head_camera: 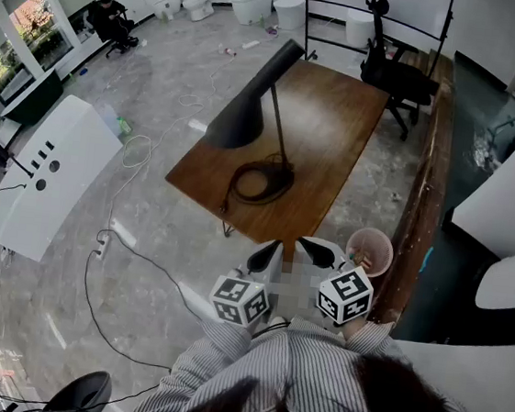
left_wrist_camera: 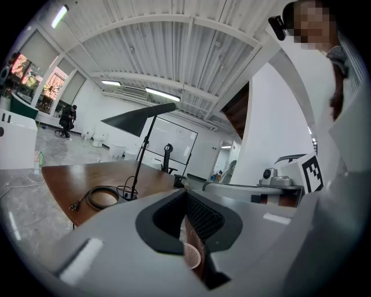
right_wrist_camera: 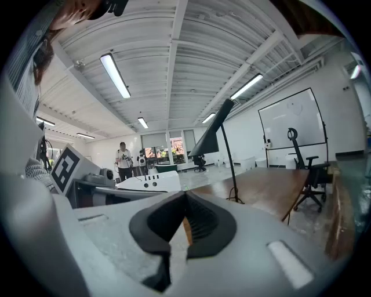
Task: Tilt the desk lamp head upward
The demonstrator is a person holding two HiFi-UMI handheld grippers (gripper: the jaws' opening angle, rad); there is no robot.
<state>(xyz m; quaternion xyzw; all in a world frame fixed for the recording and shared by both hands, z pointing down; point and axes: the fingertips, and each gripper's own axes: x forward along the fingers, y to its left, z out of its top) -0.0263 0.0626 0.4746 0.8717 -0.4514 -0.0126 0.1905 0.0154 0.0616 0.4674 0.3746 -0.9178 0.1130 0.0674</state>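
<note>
The wooden desk [head_camera: 341,118] stands ahead of me. The black desk lamp [head_camera: 251,98] is on it, with its head sloping down over the left edge. My left gripper [head_camera: 274,249] and right gripper [head_camera: 306,245] hang before the near corner, the 2 pairs of jaws pressed together, empty.

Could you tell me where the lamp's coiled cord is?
In the head view, the coiled cord lies on the wooden table beside the desk lamp's base.

Open office-like lab hall — whiteboard [right_wrist_camera: 293,125], office chair [head_camera: 393,73], wooden desk [head_camera: 330,135], strip lights [right_wrist_camera: 114,75], cables [head_camera: 141,257] across marble floor [head_camera: 159,97].
</note>
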